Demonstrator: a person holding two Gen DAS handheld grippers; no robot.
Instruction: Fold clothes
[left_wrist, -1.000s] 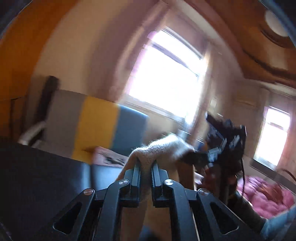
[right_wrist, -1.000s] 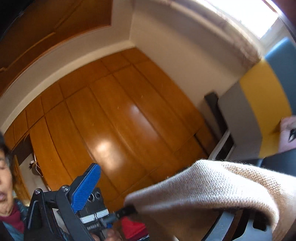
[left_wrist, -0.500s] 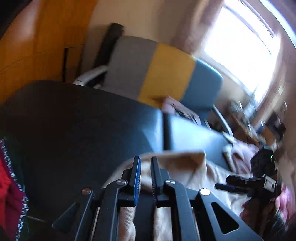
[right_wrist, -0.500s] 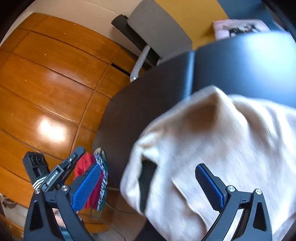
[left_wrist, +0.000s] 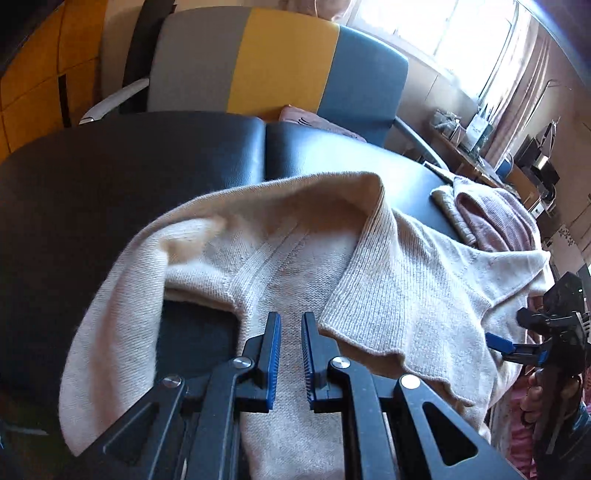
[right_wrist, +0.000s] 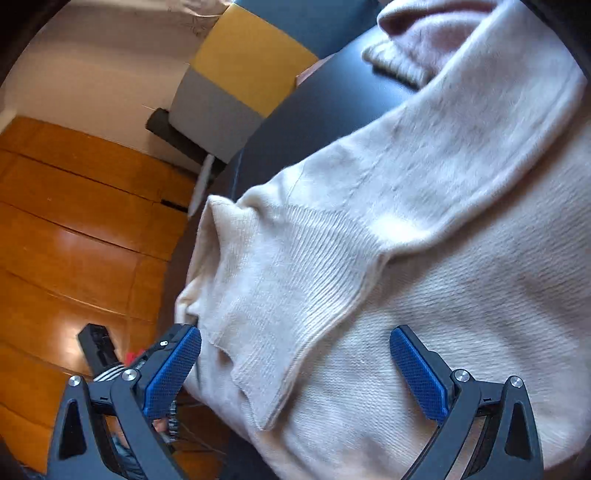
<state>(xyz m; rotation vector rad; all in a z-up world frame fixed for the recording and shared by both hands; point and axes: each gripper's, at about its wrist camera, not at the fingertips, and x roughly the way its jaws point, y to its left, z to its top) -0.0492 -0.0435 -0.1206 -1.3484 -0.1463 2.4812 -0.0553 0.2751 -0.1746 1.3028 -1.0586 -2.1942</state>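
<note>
The cream sweater (left_wrist: 295, 251) lies rumpled on the dark surface (left_wrist: 110, 177). The left claw (left_wrist: 291, 332), at six o'clock, stands slightly parted over the knit; the right claw (right_wrist: 295, 354) is spread wide, gripping nothing.

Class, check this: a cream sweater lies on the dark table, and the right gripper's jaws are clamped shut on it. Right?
Not quite. The right gripper stands wide open over the cream sweater, as the right wrist view shows. The sweater does lie on the dark table.

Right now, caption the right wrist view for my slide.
Open right tongs hover over a cream knitted sweater spread across a dark padded table.
</note>
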